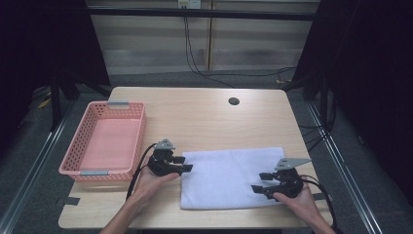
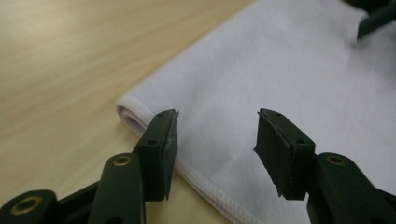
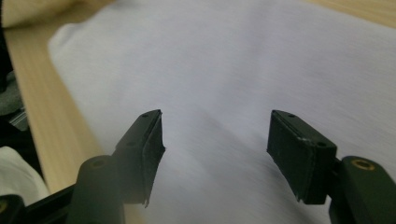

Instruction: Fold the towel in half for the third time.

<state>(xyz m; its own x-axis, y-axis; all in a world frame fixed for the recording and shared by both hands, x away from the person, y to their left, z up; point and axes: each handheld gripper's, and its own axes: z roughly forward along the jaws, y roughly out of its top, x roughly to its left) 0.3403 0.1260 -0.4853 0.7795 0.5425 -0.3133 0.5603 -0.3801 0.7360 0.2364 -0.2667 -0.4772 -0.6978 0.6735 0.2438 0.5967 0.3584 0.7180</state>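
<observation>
White towel (image 1: 227, 176) flat on wooden table (image 1: 204, 117), toward near edge, right of pink basket (image 1: 108, 139). Left gripper (image 1: 186, 164) at towel's left edge, jaws apart, nothing between them; in left gripper view, rolled hem of towel (image 2: 289, 84) lies just under left jaw. Right gripper (image 1: 259, 182) over towel's right part near front edge, jaws spread wide, empty; towel (image 3: 224, 70) beneath them in right gripper view. Basket well apart from right gripper, near left one

open tabletop (image 1: 204, 122) beyond towel (image 1: 229, 175), basket (image 1: 109, 139) blocking left
</observation>
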